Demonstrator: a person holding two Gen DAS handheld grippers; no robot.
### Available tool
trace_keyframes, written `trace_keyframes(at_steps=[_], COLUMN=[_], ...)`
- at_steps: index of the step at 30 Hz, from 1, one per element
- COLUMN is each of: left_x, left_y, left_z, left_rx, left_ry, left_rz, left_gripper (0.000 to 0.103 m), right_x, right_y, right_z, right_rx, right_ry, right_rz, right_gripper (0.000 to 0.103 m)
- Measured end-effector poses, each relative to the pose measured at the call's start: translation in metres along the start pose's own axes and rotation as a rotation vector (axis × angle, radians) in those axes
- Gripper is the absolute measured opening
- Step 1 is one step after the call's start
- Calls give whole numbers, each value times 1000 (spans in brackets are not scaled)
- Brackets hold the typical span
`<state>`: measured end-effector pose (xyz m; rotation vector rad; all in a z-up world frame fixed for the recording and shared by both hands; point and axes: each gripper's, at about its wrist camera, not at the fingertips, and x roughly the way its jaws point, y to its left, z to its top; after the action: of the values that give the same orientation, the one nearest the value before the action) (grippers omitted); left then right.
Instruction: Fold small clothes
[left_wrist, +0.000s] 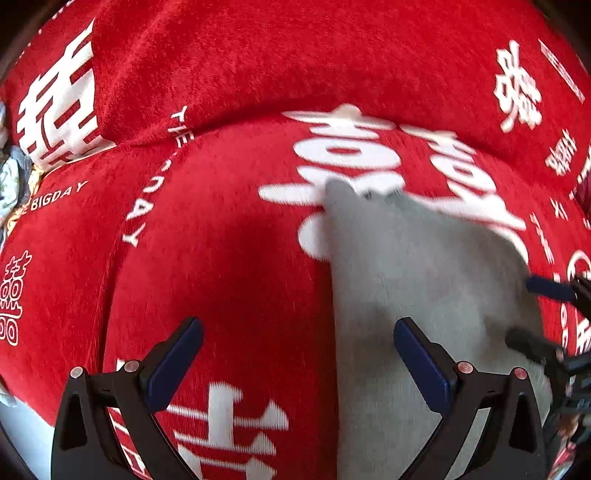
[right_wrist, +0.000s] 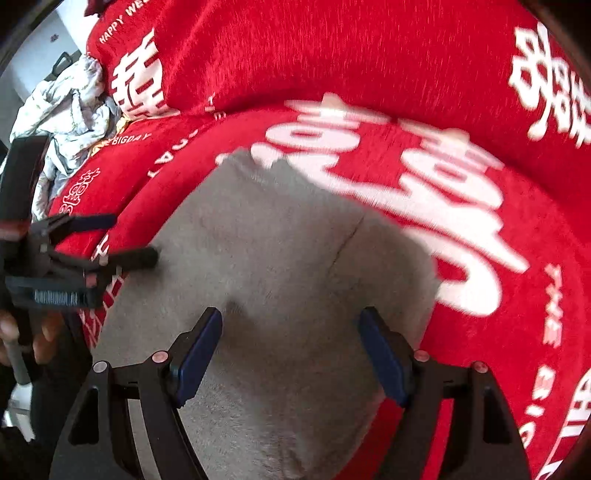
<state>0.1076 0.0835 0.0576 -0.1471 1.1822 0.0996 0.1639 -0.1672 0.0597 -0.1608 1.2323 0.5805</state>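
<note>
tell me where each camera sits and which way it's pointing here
Left wrist: on the left gripper, looking steeply down along its open fingers at the red blanket and the grey garment; the right gripper shows at the right edge.
Right wrist: on the right gripper, looking steeply down over the grey garment, fingers open; the left gripper and a hand show at the left.
Shared: garment, blanket, and each view shows the other gripper.
</note>
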Motion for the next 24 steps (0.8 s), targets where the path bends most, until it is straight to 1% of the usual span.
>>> trace_keyframes(at_steps=[2,5,6,8,9,10,12,16,17,21,24], left_x=[7,25,28,38,45,50,57,66,67,71,63], left_y=[0,-9,-11,-17,-19,-19,-16,-10,-10,-11,-10], left_z=[14,29,31,35,36,36,38,47,48,51,53], left_rx=[-8,22,30,58,69,70,56,12,15,24,28], left_ry=[7,38,43,55,63,71,79,90,89,90,81], left_rz=[11,37,41,81,104,110,99,65,65,64,74], left_gripper=[103,103,103,103,103,103,103,103,103,103,103], right_x=[-1,5,8,20,26,32,44,59,63,71,70], right_y=[-4,-8,-9,-8,-8,-8,-14,-33,-34,-30,-27], right_z=[6,17,20,25,26,28,32,43,45,49,53], right_rx=[8,15,17,14,11,9,21,92,92,52,35], right_ry=[0,14,21,52,66,79,98,110,112,114,134], right_rz=[0,-10,-5,13,13,5,-25,-6,-10,-46,-73], right_gripper=[80,80,80,80,80,80,80,80,80,86,87])
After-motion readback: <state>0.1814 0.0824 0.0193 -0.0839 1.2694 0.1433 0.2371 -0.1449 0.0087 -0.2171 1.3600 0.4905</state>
